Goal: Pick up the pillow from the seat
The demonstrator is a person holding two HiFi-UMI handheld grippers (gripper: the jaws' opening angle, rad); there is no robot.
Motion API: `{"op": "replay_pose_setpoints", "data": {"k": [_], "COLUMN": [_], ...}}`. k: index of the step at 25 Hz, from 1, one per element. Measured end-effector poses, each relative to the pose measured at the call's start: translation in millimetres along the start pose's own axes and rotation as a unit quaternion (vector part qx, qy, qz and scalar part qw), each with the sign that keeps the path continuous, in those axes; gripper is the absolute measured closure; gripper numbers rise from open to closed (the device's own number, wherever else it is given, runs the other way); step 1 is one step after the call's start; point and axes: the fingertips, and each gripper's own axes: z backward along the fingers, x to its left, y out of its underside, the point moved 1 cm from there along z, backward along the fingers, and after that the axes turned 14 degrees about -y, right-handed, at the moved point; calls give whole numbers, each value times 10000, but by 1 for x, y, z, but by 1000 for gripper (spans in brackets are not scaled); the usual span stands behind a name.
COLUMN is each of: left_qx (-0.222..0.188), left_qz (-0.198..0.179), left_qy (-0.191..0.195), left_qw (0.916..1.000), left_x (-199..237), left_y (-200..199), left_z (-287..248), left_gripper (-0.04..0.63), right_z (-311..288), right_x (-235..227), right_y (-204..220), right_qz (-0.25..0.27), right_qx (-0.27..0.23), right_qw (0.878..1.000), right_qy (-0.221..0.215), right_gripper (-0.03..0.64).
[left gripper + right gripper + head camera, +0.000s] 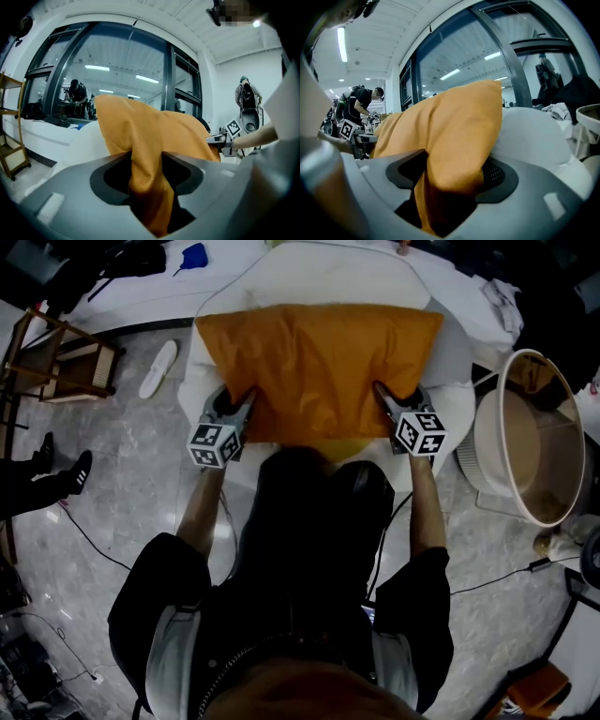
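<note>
An orange pillow (319, 367) lies across a white seat (319, 277) in front of me. My left gripper (246, 401) is at the pillow's near left corner, and my right gripper (386, 397) is at its near right corner. In the left gripper view the jaws of the left gripper (146, 164) pinch a fold of the orange pillow (150, 136). In the right gripper view the right gripper (454, 171) is shut on a thick bulge of the pillow (450, 126), which fills the gap. Each gripper shows small in the other's view.
A wooden rack (66, 362) and a white slipper (157, 368) are on the marble floor at the left. A large round tub (534, 437) stands close to the seat's right side. Cables run over the floor. Someone's shoe (66, 474) is at the far left.
</note>
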Motion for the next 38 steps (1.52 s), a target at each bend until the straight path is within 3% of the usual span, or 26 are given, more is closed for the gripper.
{"op": "replay_pose_setpoints", "data": {"k": [5,12,18,33,38], "left_qx": [-178,-105,17,178,20], "left_qz": [-101,-71,-62,-133,-87], "left_qy": [25,82,144,173,89], "left_qw": [9998,9999,9999,9996,9999], "left_x": [-4,-18,-39,-84,-88], "left_y": [-40,-124,-233,-541,-601], "left_z": [4,21,49,93,96], "left_gripper": [388,388,388,388,388], "right_z": [13,45,91,182,193], "right_x": [10,26,51,90,94], "right_y": [-30,-109,-205,-495,-562], "right_qz": [56,26,-173,-353,-230], "right_qx": [-28,-36,60,138,30], "right_qw": [10000,9997,9993,9981,9986], "right_qy": [37,232,336,485,483], "right_gripper": [302,308,308,314,314]}}
